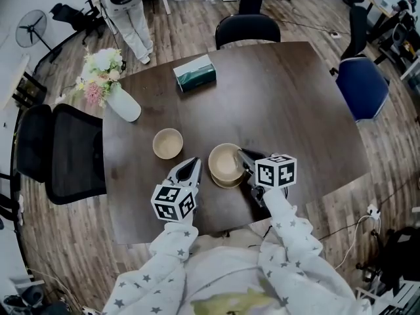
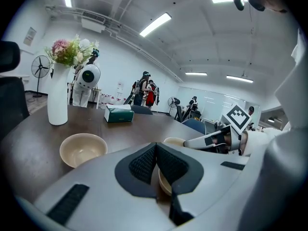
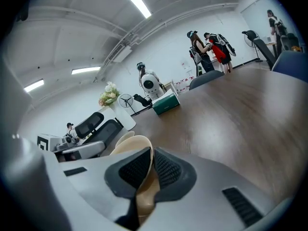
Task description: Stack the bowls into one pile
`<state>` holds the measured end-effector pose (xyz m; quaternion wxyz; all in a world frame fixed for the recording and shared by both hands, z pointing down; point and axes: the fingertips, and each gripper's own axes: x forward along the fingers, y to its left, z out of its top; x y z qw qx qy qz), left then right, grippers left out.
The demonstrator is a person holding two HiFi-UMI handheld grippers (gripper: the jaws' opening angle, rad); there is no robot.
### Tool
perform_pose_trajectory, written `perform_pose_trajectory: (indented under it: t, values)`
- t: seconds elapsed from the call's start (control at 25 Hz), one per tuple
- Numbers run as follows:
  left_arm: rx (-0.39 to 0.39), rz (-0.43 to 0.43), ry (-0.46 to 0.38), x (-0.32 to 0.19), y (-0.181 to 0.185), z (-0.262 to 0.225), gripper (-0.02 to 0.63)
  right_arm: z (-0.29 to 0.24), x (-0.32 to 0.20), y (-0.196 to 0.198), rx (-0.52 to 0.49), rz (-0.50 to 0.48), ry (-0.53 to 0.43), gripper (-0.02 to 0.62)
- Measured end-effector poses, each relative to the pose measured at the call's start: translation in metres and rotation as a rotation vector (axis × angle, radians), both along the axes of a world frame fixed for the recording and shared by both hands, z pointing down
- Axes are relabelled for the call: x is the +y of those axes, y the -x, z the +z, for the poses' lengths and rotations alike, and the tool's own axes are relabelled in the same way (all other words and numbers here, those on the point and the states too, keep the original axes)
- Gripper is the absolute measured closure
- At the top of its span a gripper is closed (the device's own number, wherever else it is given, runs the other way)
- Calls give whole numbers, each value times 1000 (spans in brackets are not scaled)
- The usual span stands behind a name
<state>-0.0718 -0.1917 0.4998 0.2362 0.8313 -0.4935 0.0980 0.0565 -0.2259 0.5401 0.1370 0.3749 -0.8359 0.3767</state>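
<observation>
On the dark desk [image 1: 295, 97], as the head view shows it, a lone bowl [image 1: 167, 143] sits upright left of centre. Near it on the right is what looks like a pair of nested bowls [image 1: 225, 165]. The right claw [image 1: 244, 157] comes in from the right and pinches the pair at its right rim. The left claw [image 1: 195, 165] hangs between the lone bowl and the pair with its tips together, touching neither. A white vase [image 1: 123, 104] of flowers and a green tissue box [image 1: 195, 73] stand farther back.

Along the left gripper view, the left claw [image 2: 156, 150] has its ribbed pads pressed against each other with nothing between them. The lone bowl [image 2: 83, 149] rests to the left. The nested bowls [image 2: 164, 181] lie just beyond the tips, and the right claw [image 2: 192, 141] reaches them from the right. The vase [image 2: 57, 97] and tissue box [image 2: 119, 113] stand behind.

Along the right gripper view, the right claw [image 3: 150, 155] is almost closed. It is clamped on the thin beige wall of the nested bowls [image 3: 131, 146], which runs between its pads. The tissue box [image 3: 166, 103] lies far across the desk [image 3: 240, 109].
</observation>
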Motion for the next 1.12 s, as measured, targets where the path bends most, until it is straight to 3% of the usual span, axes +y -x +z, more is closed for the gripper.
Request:
perform_pose_trajectory:
  t: [0.32,1.12]
  values:
    - [2,13,27,14,-3,11,581,18,21,2,64,-35,27,557]
    - [-7,54,49,30,-14,20,581,34,27,-3,118,37,30,539]
